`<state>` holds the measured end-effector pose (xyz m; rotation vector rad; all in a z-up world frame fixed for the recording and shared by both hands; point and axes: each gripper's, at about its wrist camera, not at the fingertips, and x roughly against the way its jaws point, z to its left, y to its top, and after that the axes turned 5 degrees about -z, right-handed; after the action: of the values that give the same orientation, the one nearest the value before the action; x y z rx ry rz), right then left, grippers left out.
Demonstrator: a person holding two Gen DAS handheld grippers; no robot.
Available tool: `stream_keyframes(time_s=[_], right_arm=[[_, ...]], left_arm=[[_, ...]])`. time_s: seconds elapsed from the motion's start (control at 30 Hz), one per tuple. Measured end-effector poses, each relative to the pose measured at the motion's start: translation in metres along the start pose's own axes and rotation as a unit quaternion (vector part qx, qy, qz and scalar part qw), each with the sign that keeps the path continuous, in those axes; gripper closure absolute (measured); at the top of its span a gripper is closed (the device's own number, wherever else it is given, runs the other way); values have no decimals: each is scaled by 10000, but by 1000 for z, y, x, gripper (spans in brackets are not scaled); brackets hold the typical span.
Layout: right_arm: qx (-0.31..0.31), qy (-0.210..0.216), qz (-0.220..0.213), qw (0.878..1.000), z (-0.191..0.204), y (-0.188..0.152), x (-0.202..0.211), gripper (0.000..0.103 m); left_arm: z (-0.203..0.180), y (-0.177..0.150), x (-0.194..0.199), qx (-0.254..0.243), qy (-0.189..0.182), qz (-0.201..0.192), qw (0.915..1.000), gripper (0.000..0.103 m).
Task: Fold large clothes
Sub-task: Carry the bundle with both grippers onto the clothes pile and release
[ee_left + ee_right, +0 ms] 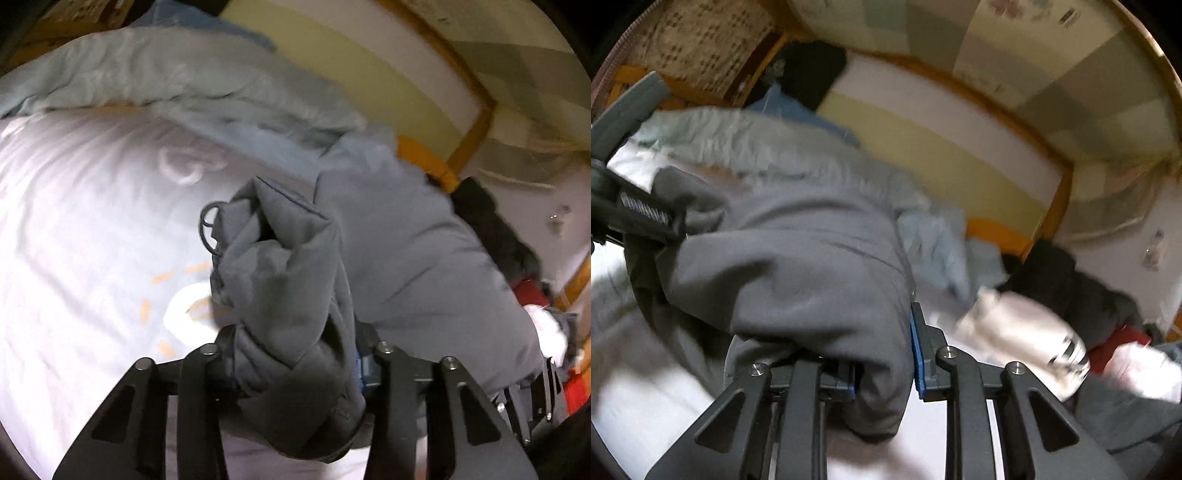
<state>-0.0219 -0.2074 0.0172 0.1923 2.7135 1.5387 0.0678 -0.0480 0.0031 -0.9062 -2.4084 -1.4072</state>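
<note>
A large grey garment [406, 258] hangs stretched between both grippers above a white bed sheet [74, 240]. My left gripper [295, 369] is shut on a bunched grey edge with a thin black cord loop [208, 230] beside it. In the right wrist view the same grey garment [798, 258] drapes over my right gripper [886, 369], which is shut on a thick fold of it, the blue pad [918, 354] showing at the right. The left gripper's body [631, 210] shows at the far left, holding the other end.
A pale blue-grey quilt [166, 85] lies bunched along the back. A yellow and white mattress [942, 140] in an orange wooden frame [476, 125] stands behind. Loose clothes lie at the right: white [1015, 332], black [1060, 280], red [1115, 347].
</note>
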Motion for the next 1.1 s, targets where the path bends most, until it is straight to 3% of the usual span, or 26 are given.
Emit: stream_keyframes(time_s=[0.13,0.3,0.47,0.53,0.6,0.67,0.73,0.77,0.83,0.87,0.9,0.93,1.03,1.07,1.1], right_arm=[[-14,-362,-393,9986,-28,26,-4,83],[-31,-1144,-833,9899,-83,43,-20,83],[156,-2477,-1104,9624,-163,48,-46,83],[112,-2970,-994,9496,-202,41,-56,83],[6,-3365,-818,9381,-233,25,-71,83],[-141,-3662,-457,9293,-258,1,-93,83],[-471,-3755,212,9254,-275,-30,-131,83],[-581,-3701,557,9255,-280,-49,-147,83],[-814,-3495,1355,9235,-285,-93,-182,82],[-905,-3504,1408,9215,-285,-105,-186,82],[-1047,-3460,1218,9244,-283,-109,-180,79],[-1377,-3308,1157,9264,-285,-108,-175,77],[-2352,-2748,1350,9225,-303,-107,-169,67],[-2626,-2614,1457,9173,-309,-110,-166,64],[-2812,-2570,1520,9120,-316,-110,-161,53]], left_arm=[[-43,34,8,-536,-374,-586,9961,67],[-113,77,-6,-985,-1145,-1291,9801,67],[-210,106,-60,-1191,-2373,-1609,9506,67],[-255,105,-86,-1578,-2718,-1737,9333,67],[-287,103,-127,-1627,-3054,-1554,9253,67],[-312,91,-179,-1631,-3071,-1175,9302,66],[-332,70,-233,-2102,-2650,-759,9380,66],[-337,56,-271,-2315,-2407,-237,9423,66],[-328,37,-330,-2083,-2244,832,9483,56],[-314,35,-343,-1652,-2359,1093,9514,48],[-303,39,-347,-1296,-2499,1203,9520,44],[-299,42,-347,-1274,-2555,1236,9504,44],[-305,46,-332,-2083,-2234,1017,9468,38],[-306,48,-327,-2203,-2025,899,9499,28],[-309,51,-319,-2282,-1823,748,9535,20]])
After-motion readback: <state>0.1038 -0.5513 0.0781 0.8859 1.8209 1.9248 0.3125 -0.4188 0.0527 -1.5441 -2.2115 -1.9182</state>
